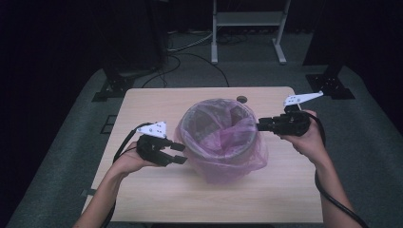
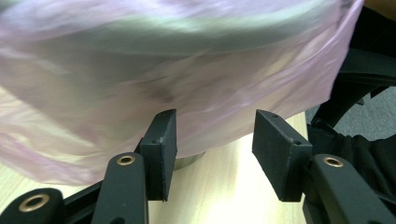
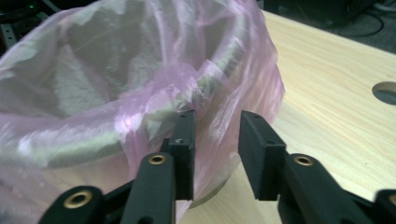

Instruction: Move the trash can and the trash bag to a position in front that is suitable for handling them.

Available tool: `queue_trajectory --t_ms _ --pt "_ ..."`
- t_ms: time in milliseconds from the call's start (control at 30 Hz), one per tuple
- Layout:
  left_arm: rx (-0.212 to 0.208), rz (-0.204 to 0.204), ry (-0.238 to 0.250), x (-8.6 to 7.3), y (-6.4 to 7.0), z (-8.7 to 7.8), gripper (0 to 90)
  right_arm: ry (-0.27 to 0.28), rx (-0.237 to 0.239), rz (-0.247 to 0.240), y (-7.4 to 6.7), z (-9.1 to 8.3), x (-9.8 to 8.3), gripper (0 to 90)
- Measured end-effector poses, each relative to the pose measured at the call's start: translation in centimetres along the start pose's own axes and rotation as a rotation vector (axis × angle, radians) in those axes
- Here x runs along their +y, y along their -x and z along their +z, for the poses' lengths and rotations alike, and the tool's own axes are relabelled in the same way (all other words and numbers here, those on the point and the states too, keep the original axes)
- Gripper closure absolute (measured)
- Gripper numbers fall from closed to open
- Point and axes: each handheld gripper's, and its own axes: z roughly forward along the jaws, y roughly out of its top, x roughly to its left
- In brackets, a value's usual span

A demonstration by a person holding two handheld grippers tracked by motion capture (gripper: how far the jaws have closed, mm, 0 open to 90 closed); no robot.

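A round bin [image 1: 219, 142] lined with a thin pink plastic bag [image 1: 237, 159] stands near the middle of the light wooden table [image 1: 157, 199], a little toward the far side. The bag is folded over the bin's rim and hangs down the outside in loose, crinkled folds that spread wider than the bin's foot and rest on the tabletop in front.

The left gripper [image 1: 177, 153] sits just left of the bin, low over the table, pointing at the bag's draped side. In the left gripper view its fingers [image 2: 161, 144] stand apart with bare tabletop showing between them; the bag hangs just ahead of the tips, and whether the film brushes them cannot be told through the blur. Nothing is clamped.

The right gripper [image 1: 259, 126] comes in level from the right, its tips at the bin's rim. In the right gripper view its fingers [image 3: 184, 140] are parted with a moderate gap; the left one lies against the bag's fold below the rim, the other stands free on the outer side. They do not press on the film.

Open table lies on every side: a broad strip along the near edge, a clear band on the left behind the left hand, and less room on the right, where the right hand [image 1: 309, 137] hovers close to the table's right edge. A small round hole [image 1: 242, 99] sits in the tabletop behind the bin, near the far edge. Beyond the table lie dark floor, cables and the legs of a white stand [image 1: 247, 28].
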Motion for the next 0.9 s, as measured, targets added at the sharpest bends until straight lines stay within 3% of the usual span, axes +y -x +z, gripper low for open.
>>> queue_trajectory --t_ms 167,367,600,833,900 --pt "0.009 -0.01 0.002 -0.2 -0.7 0.0 47.1 -0.045 -0.002 0.024 0.9 1.3 0.2 90.0" --pt "0.018 -0.017 0.005 -0.3 -1.2 -0.2 46.6 -0.1 -0.031 0.045 1.5 2.6 -0.5 90.0" --pt "0.025 -0.028 0.007 -0.9 -1.3 -0.3 45.9 -0.217 -0.031 0.06 1.9 4.6 -2.8 90.0" --pt "0.031 -0.042 0.008 -1.6 -1.3 -0.6 44.4 -0.251 -0.043 0.095 2.3 4.7 -4.7 90.0" --pt "0.035 -0.043 0.008 -1.8 -1.3 -0.7 43.9 -0.232 -0.055 0.103 2.4 4.3 -4.9 90.0"
